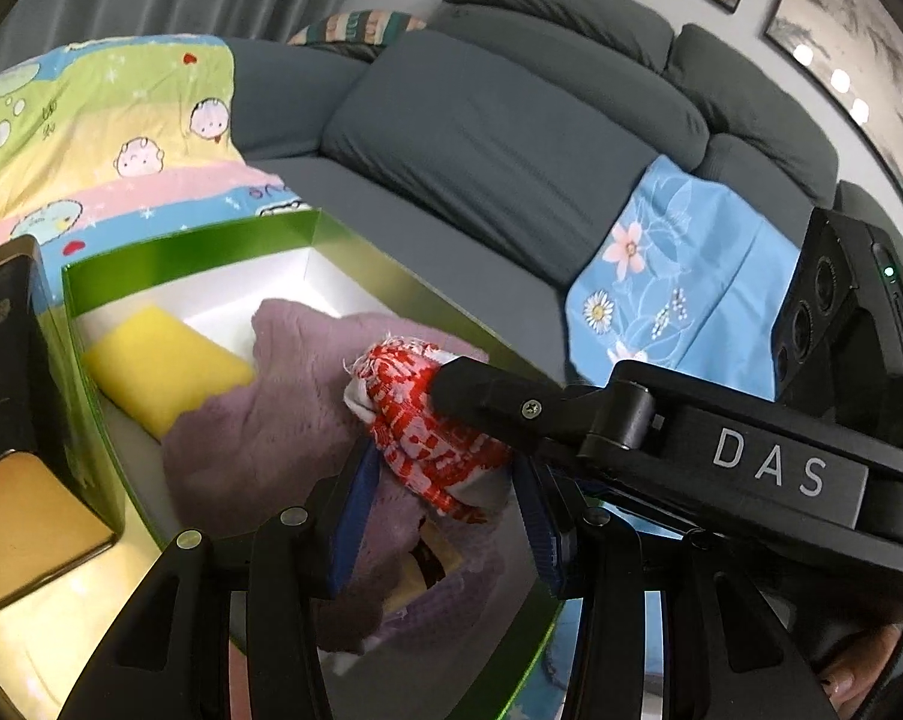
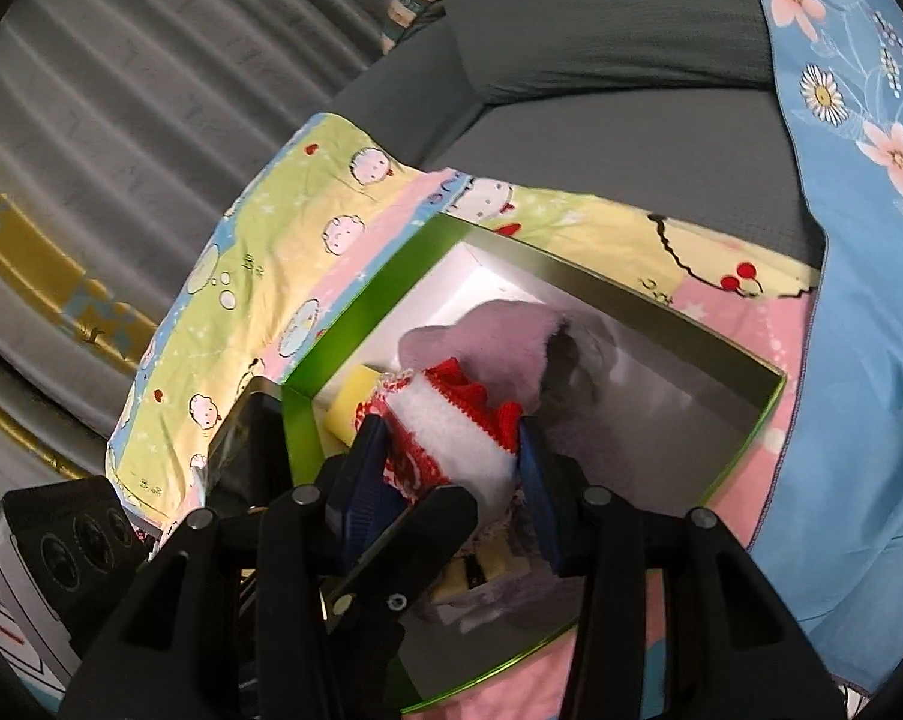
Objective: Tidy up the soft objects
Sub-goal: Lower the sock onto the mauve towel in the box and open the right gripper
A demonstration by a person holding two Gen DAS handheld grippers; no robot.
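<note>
Lettering "DAS" marks the right gripper (image 1: 451, 384) crossing the left wrist view; the left gripper (image 1: 445, 474) clamps a red-white cloth (image 1: 433, 438) over the green box (image 1: 355, 252) holding a sponge (image 1: 163, 366) and purple towel (image 1: 259, 438).

Right wrist view: both grippers' fingers pinch the cloth above the box; its far right corner is bare.

Black left tool (image 1: 442, 492) and right tool (image 2: 460, 468), blue ribbed pads (image 1: 349, 516), silver screws, white "DAS" lettering.
</note>
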